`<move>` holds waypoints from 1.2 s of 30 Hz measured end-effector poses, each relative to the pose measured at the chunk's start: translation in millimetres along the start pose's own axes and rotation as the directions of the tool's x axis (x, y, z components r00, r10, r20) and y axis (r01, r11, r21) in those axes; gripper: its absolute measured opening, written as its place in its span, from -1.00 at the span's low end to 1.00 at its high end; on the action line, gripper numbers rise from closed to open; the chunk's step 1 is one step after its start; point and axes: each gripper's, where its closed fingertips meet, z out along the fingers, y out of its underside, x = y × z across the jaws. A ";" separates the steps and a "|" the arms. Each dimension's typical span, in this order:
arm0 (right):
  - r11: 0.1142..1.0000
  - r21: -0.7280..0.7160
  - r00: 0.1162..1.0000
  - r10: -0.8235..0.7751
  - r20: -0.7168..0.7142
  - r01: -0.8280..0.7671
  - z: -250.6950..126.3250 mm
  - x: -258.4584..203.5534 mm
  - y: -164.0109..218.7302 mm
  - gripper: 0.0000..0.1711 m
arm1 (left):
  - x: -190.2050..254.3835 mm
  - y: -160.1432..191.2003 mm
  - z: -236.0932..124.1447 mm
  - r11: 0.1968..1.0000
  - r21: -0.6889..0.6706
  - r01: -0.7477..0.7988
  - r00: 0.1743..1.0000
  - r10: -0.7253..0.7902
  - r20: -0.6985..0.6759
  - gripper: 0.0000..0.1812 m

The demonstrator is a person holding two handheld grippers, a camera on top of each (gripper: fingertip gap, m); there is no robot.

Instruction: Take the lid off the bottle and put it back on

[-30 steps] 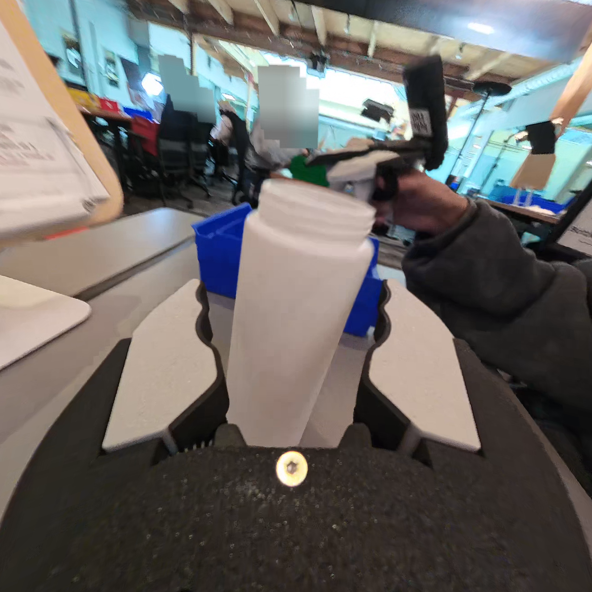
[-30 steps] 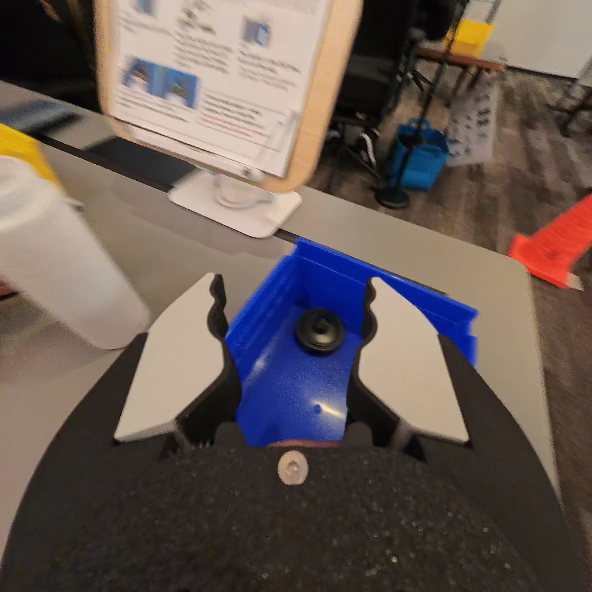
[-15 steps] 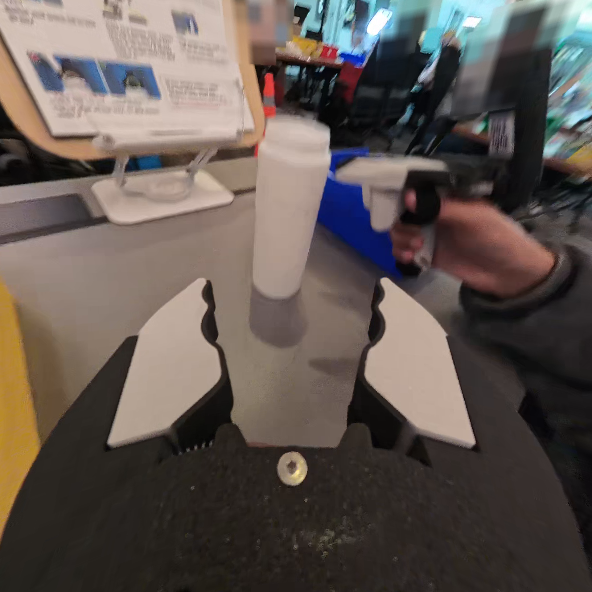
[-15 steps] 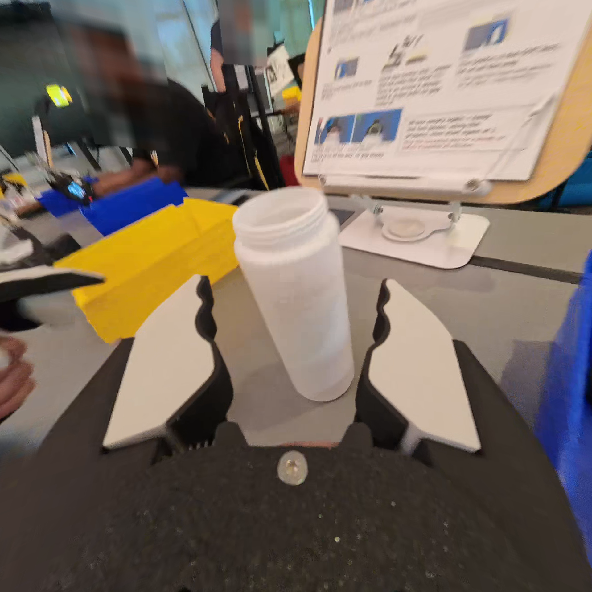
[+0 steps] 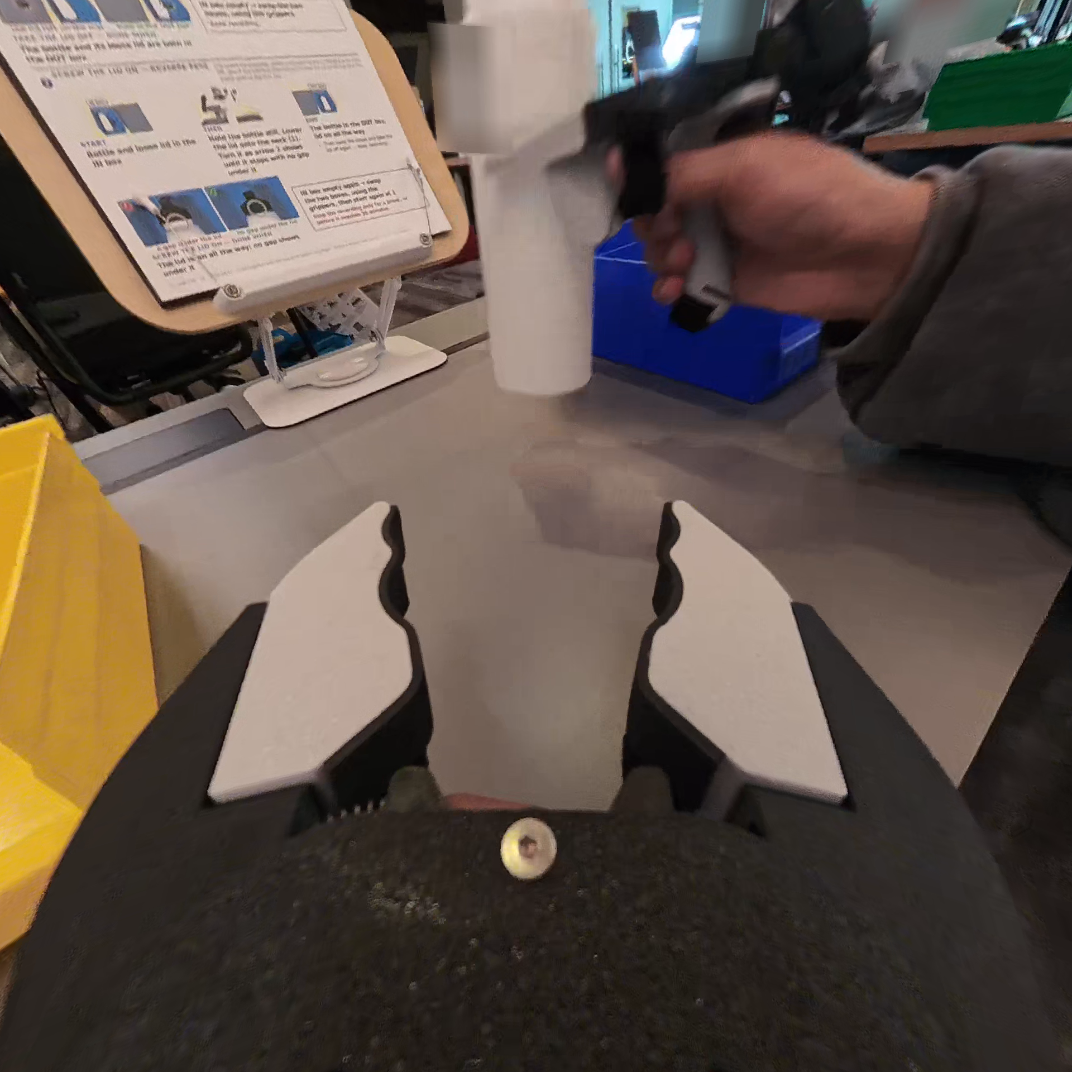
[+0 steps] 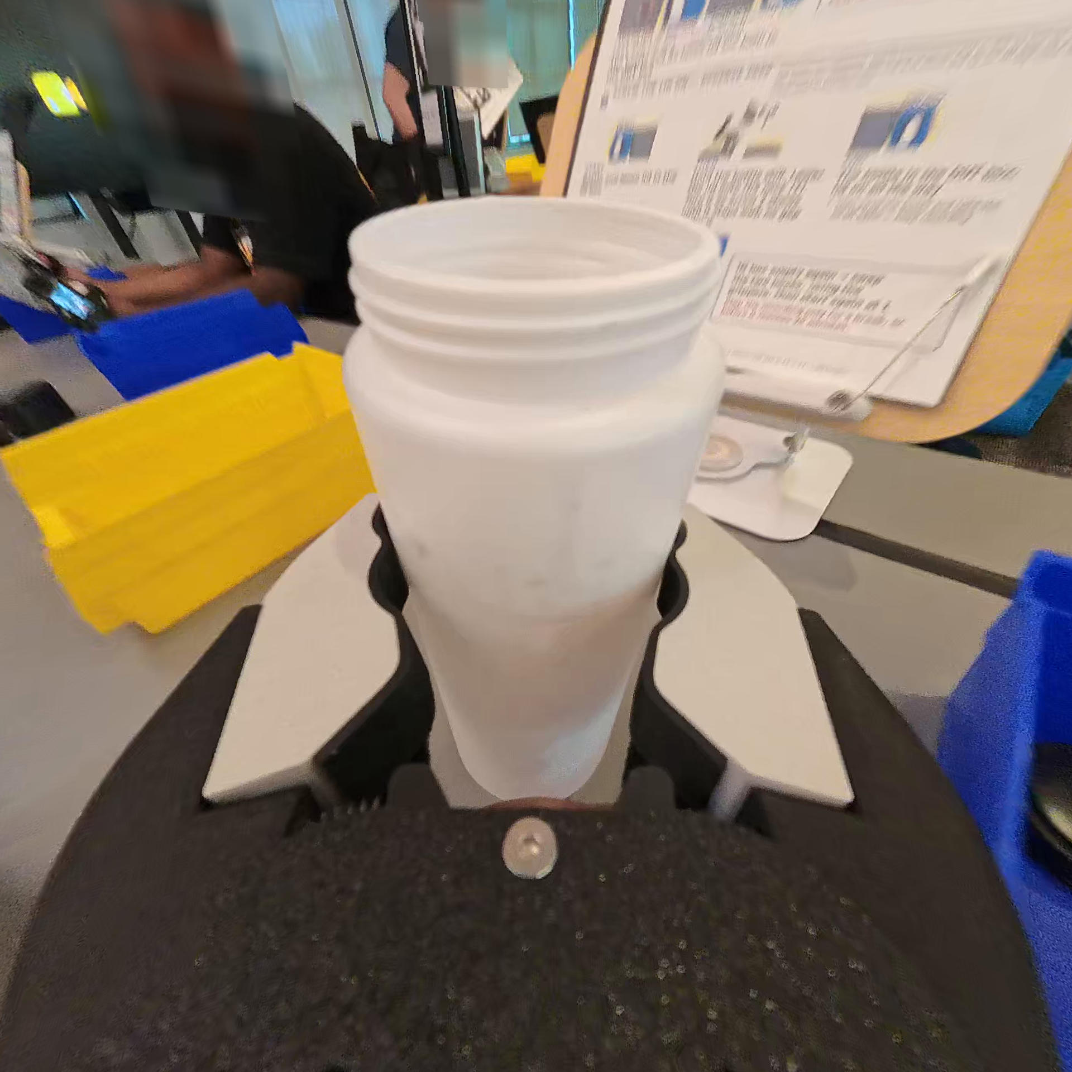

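Two grippers are mine to run, and they stand quite differently. My right gripper [image 6: 531,586] has the white, wide-mouthed plastic bottle [image 6: 533,464] between its grey fingers [image 6: 313,649], both black inner pads pressed against the bottle's lower body, so it is pinching the bottle. That bottle stands upright, its threaded neck bare and open at the top, with no lid on it. From my left wrist view I see the same bottle [image 5: 533,278] farther off and motion-blurred, its base low over the grey tabletop [image 5: 522,580]; I cannot tell whether it touches. The person's hand [image 5: 783,232] in a grey sleeve grips the right gripper's handle just beside it.

My left gripper [image 5: 529,580] is spread wide with nothing between its fingers, hanging over bare table well short of the bottle.

Moving outward to the containers: a blue plastic bin [image 6: 1009,725] sits at the right edge of my right view, near the gripper, and a dark round object [image 6: 1053,800] lies inside it, too cropped to name. A yellow plastic bin [image 6: 191,464] sits to the bottle's left; its contents are hidden from me. Behind the bottle stands a wooden clipboard stand with an instruction sheet [image 6: 841,203] on a white base.
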 end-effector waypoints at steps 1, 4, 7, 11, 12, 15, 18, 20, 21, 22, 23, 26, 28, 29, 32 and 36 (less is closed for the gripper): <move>1.000 0.022 1.000 0.010 0.002 -0.010 -15.5 1.3 -15.6 0.01 | -1.2 -0.1 -0.2 1.000 -0.002 0.019 1.000 -0.019 -0.007 -0.08; 0.992 0.119 0.999 0.042 -0.015 -0.039 -71.9 16.1 -71.6 0.01 | -5.3 -0.2 -1.5 0.999 -0.009 0.042 0.999 -0.042 -0.001 -0.08; 0.972 0.206 0.988 0.129 -0.088 -0.109 -136.5 56.1 -117.4 0.02 | -2.5 4.3 -1.7 0.999 -0.036 0.030 1.000 -0.030 -0.006 -0.08; 0.931 0.217 0.933 0.327 -0.148 -0.292 -203.9 119.7 -125.4 0.02 | 3.7 6.8 -0.2 0.997 -0.049 0.056 0.998 -0.057 -0.032 -0.07; 0.907 0.241 0.908 0.388 -0.160 -0.345 -215.4 137.6 -120.7 0.02 | 4.1 7.0 0.4 0.997 -0.049 0.066 0.997 -0.067 -0.035 -0.08; 0.850 0.200 0.829 0.522 -0.202 -0.487 -220.3 181.9 -78.7 0.02 | 5.5 8.0 2.1 0.994 -0.056 0.092 0.994 -0.094 -0.048 -0.07; 0.811 0.084 0.775 0.579 -0.254 -0.579 -195.2 203.3 -22.6 0.02 | 6.4 8.8 2.4 0.993 -0.061 0.100 0.993 -0.103 -0.051 -0.07; 0.787 0.003 0.752 0.591 -0.293 -0.617 -172.6 210.5 13.7 0.02 | 6.7 9.3 2.0 0.994 -0.064 0.090 0.995 -0.093 -0.048 -0.07; 0.777 -0.040 0.746 0.587 -0.316 -0.629 -161.8 212.7 31.3 0.02 | 6.2 8.4 1.4 0.995 -0.061 0.082 0.996 -0.084 -0.042 -0.07; 0.767 -0.084 0.745 0.581 -0.327 -0.636 -151.4 212.8 46.8 0.02 | 5.9 6.7 0.6 0.996 -0.052 0.074 0.996 -0.076 -0.036 -0.08; 0.754 -0.125 0.743 0.580 -0.334 -0.645 -142.2 211.2 61.4 0.02 | 6.2 4.7 0.0 0.997 -0.043 0.069 0.997 -0.070 -0.036 -0.08; 0.697 -0.142 0.698 0.636 -0.330 -0.703 -124.0 209.3 84.8 0.02 | 7.5 4.0 -0.2 0.996 -0.040 0.076 0.996 -0.078 -0.046 -0.08; 0.675 -0.155 0.677 0.640 -0.363 -0.721 -120.3 214.6 98.7 0.02 | 6.6 4.7 0.3 0.996 -0.043 0.081 0.996 -0.083 -0.046 -0.08; 0.666 -0.148 0.663 0.642 -0.385 -0.731 -120.2 218.9 104.4 0.02 | 6.4 4.7 0.5 0.996 -0.044 0.083 0.995 -0.085 -0.047 -0.08; 0.647 -0.145 0.636 0.638 -0.435 -0.749 -123.2 228.6 116.9 0.04 | 6.6 3.6 0.4 0.996 -0.040 0.084 0.995 -0.086 -0.050 -0.08; 0.709 -0.158 0.673 0.540 -0.506 -0.687 -126.9 239.2 119.2 0.04 | 7.9 6.2 1.5 0.996 -0.052 0.075 0.995 -0.078 -0.055 -0.08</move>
